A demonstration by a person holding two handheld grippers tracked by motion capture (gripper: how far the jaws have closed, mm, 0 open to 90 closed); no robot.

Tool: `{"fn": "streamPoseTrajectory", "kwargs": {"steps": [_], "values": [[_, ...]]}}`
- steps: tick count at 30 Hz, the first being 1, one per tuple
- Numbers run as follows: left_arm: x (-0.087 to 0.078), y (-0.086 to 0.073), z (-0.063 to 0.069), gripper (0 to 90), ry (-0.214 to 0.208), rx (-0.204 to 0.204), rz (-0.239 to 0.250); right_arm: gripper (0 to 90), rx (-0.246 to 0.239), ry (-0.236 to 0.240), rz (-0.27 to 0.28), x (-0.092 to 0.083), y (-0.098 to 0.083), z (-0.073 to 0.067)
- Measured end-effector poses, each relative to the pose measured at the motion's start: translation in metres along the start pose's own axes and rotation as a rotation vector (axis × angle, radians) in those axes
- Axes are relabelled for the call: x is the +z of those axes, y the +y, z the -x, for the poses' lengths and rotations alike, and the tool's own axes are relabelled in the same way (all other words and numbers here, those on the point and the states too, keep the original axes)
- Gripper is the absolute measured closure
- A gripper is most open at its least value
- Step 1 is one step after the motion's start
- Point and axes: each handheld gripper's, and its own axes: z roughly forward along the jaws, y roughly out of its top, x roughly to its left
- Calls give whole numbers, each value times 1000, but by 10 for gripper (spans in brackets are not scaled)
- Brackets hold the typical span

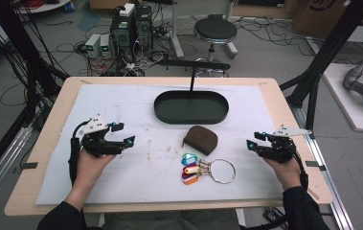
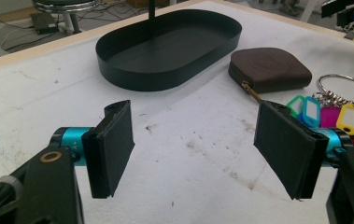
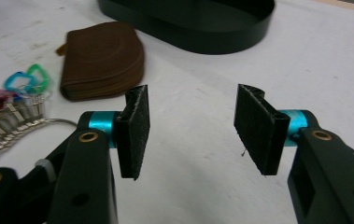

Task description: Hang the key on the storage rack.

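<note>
A white sheet covered the wooden bench, with cables, power boxes and a stool on the floor beyond it. Near the middle of the sheet lay a brown leather pouch, and just in front of it a key ring carrying several coloured plastic tags; a black oval tray stood behind the pouch, apart from it. The left gripper and the right gripper rested well to either side of these things, each with its fingers spread and nothing between them, as both gripper views confirmed. The pouch looked light and soft, its leather likely to give and fold under pressure, so a pinch across its rounded body or along the zipped edge would probably serve best, the padded fingers gripping the leather well. The key ring was thin, hard metal lying flat, likely slippery and awkward to pick off the sheet; the bunched tags seemed the easier hold, though the ring would then dangle and swing. Neither thing appeared fragile.
</note>
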Motion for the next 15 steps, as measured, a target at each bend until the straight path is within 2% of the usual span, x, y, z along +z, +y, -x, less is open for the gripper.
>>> {"fn": "streamPoseTrajectory", "kwargs": {"steps": [4, 5, 9, 11, 15], "values": [[2, -2, 2, 282, 2, 5, 0, 494, -1, 34, -4, 1, 1, -9], [2, -2, 2, 282, 4, 7, -2, 510, 3, 53, -13, 2, 1, -17], [2, -3, 2, 282, 6, 4, -6, 548, 1, 67, -30, 4, 0, -26], [2, -5, 2, 282, 5, 0, -13, 593, -2, 87, -58, 6, -3, -36], [2, -6, 2, 282, 6, -4, -16, 634, -4, 89, -100, 8, -10, -46]]}}
